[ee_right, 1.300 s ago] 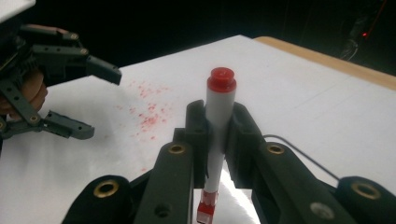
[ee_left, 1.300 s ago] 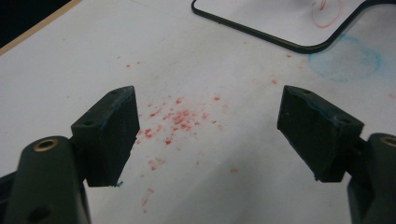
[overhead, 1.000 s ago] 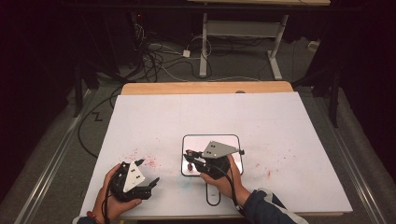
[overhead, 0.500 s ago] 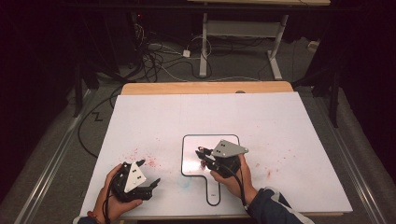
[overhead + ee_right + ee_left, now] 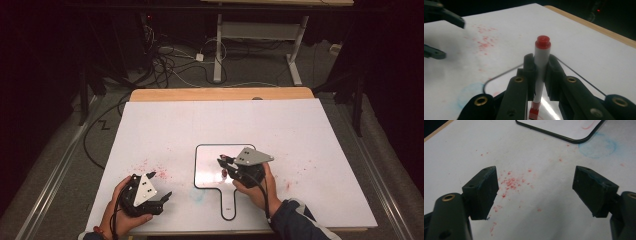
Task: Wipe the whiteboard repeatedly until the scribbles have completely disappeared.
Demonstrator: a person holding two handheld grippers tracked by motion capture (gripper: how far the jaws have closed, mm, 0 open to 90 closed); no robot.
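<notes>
One slip threatens: the right gripper (image 5: 541,72) clenches a red marker (image 5: 541,60) upright over the small whiteboard (image 5: 210,170), while the left gripper (image 5: 536,192), gaping and empty, hovers beside that board, leaving it free to skid under pressure.

Matt white table sheet (image 5: 310,135), red-speckled; pale wooden edge strip (image 5: 220,94). Glossy black-rimmed whiteboard paddle (image 5: 210,170). Smooth white plastic marker, red cap (image 5: 541,62). Matt black plastic gripper fingers (image 5: 484,192).

no readable text, labels, brands, numbers or signs anywhere in these views
</notes>
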